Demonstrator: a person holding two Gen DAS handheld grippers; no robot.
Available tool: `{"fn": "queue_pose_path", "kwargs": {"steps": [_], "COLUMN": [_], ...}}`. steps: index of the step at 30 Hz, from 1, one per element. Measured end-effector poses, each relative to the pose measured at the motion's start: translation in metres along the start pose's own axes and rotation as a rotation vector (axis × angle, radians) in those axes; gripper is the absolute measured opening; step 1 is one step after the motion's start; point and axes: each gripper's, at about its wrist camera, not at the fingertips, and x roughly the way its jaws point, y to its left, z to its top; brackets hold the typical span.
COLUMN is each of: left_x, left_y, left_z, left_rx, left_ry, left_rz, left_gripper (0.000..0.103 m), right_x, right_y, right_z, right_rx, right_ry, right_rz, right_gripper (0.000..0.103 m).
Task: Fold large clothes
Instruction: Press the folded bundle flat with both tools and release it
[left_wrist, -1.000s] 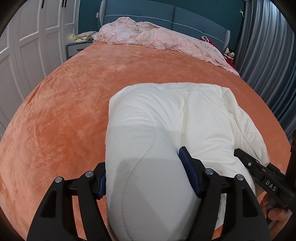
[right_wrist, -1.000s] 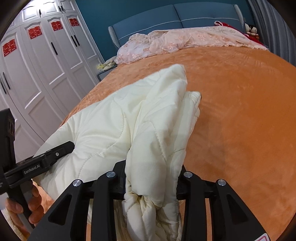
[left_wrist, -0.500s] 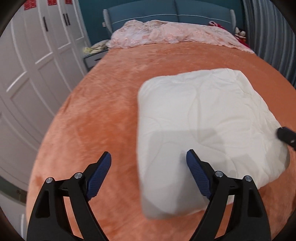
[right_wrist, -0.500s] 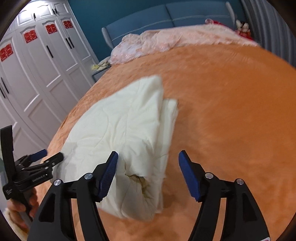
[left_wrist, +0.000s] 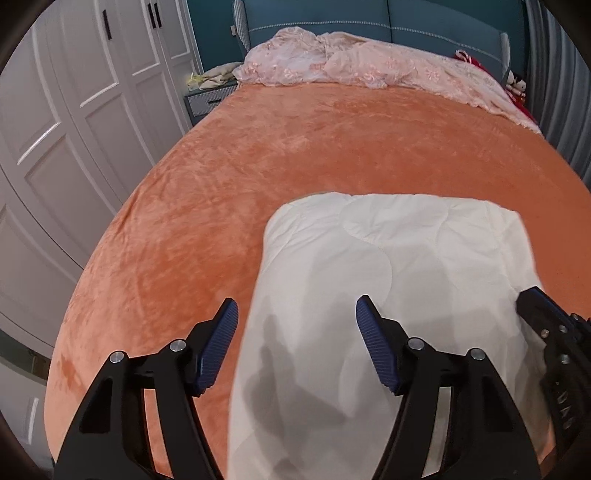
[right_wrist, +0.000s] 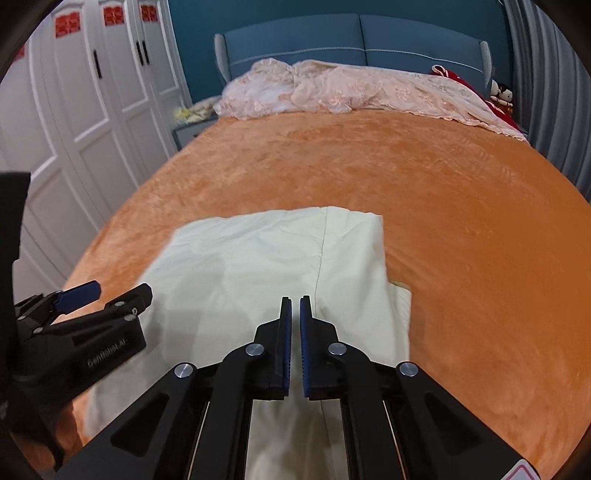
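**Cream quilted garment: folded, lying on the orange bed cover**

Cream quilted garment (left_wrist: 399, 280): laid flat as a padded rectangle on the orange bed cover (left_wrist: 288, 147), at the near end of the bed, well apart from the pink bedding (left_wrist: 369, 62) heaped at the headboard. Its long axis is judged to run from the near edge toward the headboard.

Left gripper (left_wrist: 297, 343): held above the garment's left edge, clear of the cloth. Its jaws are parted and closing; nothing is pressed between the pads, though the garment's edge is seen below the gap.

Right gripper (right_wrist: 294, 347): held above the right part of the garment, beside a stitched seam. Its jaws are clenched on nothing.

Key relation: the garment lies directly ahead of and beneath both grippers, each over its own side. Neither is judged clearly nearer. A lower layer (right_wrist: 400, 306) is seen protruding at the right edge, nearer the right gripper; tidying there is judged the likely remaining step.
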Motion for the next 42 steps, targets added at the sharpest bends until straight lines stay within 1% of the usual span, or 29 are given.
{"fn": "queue_pose_path", "kwargs": {"steps": [3,5,8,13,21,31,42], "left_x": [0.023,0.031,0.039,0.047,0.057,0.065,0.066], "left_y": [-0.006,-0.007,-0.010,-0.017,-0.022,-0.021,-0.021], "left_z": [0.001,0.000,-0.002,-0.009,-0.016,-0.019,-0.022], "left_rx": [-0.003,-0.007,-0.013,-0.004,-0.003,-0.017,-0.017], "left_ry": [0.020,0.021,0.019,0.000,-0.030,-0.057,-0.068], "left_rz": [0.015,0.018,0.020,0.040,0.068,0.075,0.073], "left_gripper": [0.065,0.065,0.065,0.066,0.068,0.071,0.071], "right_x": [0.021,0.030,0.037,0.049,0.056,0.064,0.064], "right_y": [0.001,0.000,-0.002,-0.007,-0.007,-0.003,0.000], "right_z": [-0.003,-0.007,-0.013,-0.023,-0.028,-0.032,-0.032], "right_rx": [-0.014,-0.019,-0.017,-0.006,-0.011,-0.016,-0.022], "right_ry": [0.021,0.027,0.029,0.021,0.011,-0.015,-0.007], "right_rz": [-0.033,-0.043,-0.047,-0.043,-0.044,-0.059,-0.067], "right_gripper": [0.003,0.002,0.000,0.000,0.000,0.000,0.000]}}
